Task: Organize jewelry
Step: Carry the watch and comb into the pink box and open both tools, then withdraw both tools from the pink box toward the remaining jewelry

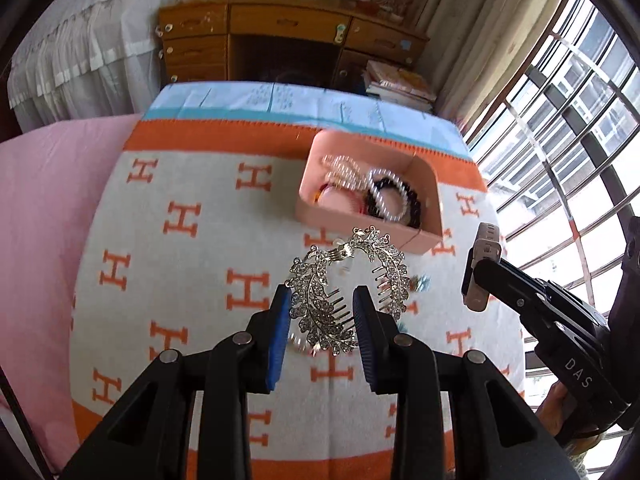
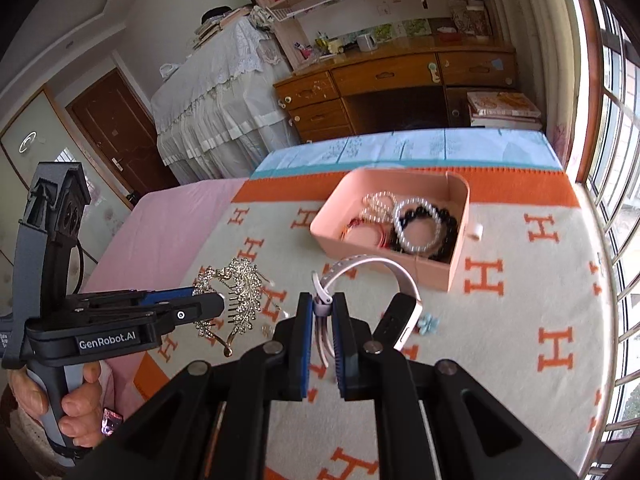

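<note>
Hair comb (image 1: pixel 348 288) in left gripper (image 1: pixel 322 330)

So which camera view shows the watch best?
The right wrist view: the watch is close, its pale strap curving up from the right tongs, shut on the strap near the buckle, with the dark face at right. The left wrist view shows the watch only edge-on, at the right tongs' tip.

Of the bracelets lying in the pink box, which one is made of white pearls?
The white pearl bracelet in the pink box, overlapping the black bead bracelet. Its beads are pale and glossy; the others are black, red or gold-toned.
</note>
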Demonstrator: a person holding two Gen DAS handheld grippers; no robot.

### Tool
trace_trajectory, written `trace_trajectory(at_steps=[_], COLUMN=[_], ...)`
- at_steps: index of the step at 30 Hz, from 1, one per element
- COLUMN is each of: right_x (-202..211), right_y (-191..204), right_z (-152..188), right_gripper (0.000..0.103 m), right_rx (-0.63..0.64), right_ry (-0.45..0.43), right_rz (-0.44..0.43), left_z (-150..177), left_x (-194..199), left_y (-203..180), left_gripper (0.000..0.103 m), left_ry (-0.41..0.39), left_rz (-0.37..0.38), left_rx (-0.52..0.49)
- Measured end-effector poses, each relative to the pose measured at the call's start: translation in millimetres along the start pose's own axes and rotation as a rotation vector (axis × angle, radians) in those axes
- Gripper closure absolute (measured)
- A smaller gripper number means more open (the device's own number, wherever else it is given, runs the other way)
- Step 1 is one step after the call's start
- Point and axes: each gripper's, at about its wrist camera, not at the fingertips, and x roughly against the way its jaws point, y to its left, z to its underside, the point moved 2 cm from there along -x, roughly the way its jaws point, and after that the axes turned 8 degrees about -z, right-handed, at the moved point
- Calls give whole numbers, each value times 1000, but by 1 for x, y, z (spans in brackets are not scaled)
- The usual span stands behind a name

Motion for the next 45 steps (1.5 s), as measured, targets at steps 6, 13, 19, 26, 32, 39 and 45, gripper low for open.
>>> trace_trajectory(at_steps=[6,13,19,26,32,39,45], right_x=[-19,-81,-123,-127,-96,-57,-38], right_y=[-26,-71,-86,-86,-70,-36,-13], right_z=[-58,-70,-61,-55,-52,-38,-21], right_gripper=[94,94,93,88,85,85,85], right_rx=[-50,-152,-172,-159,-159,-107,-51], right_ry=[-33,56,144,189,125,78,96], right_rz=[41,71,116,156,97,45,31], left_z=[-71,-99,-93,-88,-80,-62,-42], left_x=[-27,-104,-156,-148,-102,-47,-4], left_y=[-25,-43,-48,-38,-16,11,24], left_gripper=[74,74,73,48,25,25,23], left_ry=[-69,-10,72,56,-35,-132,-166], left_rz=[50,43,16,-5,-29,-45,-37], left_rx=[-22,-52,-107,-130,-103,-92,-88])
